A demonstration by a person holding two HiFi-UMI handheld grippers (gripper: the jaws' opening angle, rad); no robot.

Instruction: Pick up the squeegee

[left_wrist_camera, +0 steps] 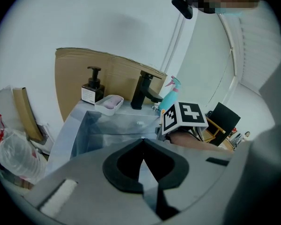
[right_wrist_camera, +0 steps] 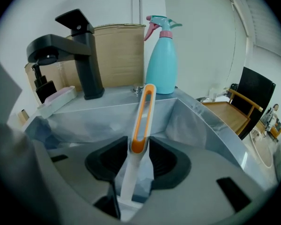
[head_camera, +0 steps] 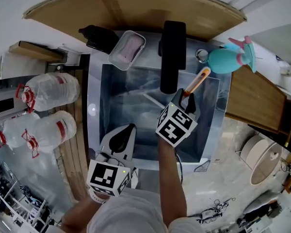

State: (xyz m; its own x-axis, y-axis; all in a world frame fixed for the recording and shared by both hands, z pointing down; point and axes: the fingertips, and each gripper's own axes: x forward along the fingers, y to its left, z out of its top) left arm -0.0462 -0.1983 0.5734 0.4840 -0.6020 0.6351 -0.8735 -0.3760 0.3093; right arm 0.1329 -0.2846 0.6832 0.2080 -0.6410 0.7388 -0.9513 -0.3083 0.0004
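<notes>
Item one: my left tongs (head_camera: 127, 130), over the near edge of the grey metal sink (head_camera: 94, 106) set in the counter. They are closed tip to tip with nothing in them.

Item two: my right tongs (right_wrist_camera: 138, 142), over the middle of the film-lined basin, parted. The pads stand on either side of the squeegee's handle with a sliver of gap on each side.

Item three: the white squeegee with an orange slotted handle end (right_wrist_camera: 143, 116). It slants up from between those pads, with its orange end towards the basin's far right corner. The blade is hidden under my tongs.

Item four, far edge of the counter, left to right:
- black pump bottle (head_camera: 99, 38)
- white dish holding a pink bar (head_camera: 127, 49)
- black angular faucet (head_camera: 173, 52)
- teal spray bottle with a pink trigger (head_camera: 225, 59)

Item five: a brown cardboard sheet (head_camera: 136, 8) behind them, against the wall.
</notes>
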